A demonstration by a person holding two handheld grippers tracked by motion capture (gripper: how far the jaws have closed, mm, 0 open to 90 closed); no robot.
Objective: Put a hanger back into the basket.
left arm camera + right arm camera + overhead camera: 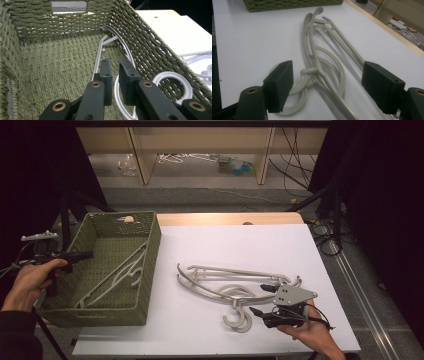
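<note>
- We see the right tool (327,87), jaws spread and empty, facing the coat hangers (322,62); their long axis runs straight away from it.
- Our left tool (113,75), nearly closed on nothing, hovers inside the woven basket (150,265), well apart.

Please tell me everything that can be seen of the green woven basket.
The green woven basket is rectangular and open-topped, plaited from olive cord-like fibre, with a cut-out handle slot in its far end wall. It stands upright on the left part of the white table, partly overhanging its left edge. Inside, one pale grey clothes hanger lies on the floor, leaning against the right wall. The left gripper reaches over its left rim, fingers slightly apart, gripping nothing.
</note>
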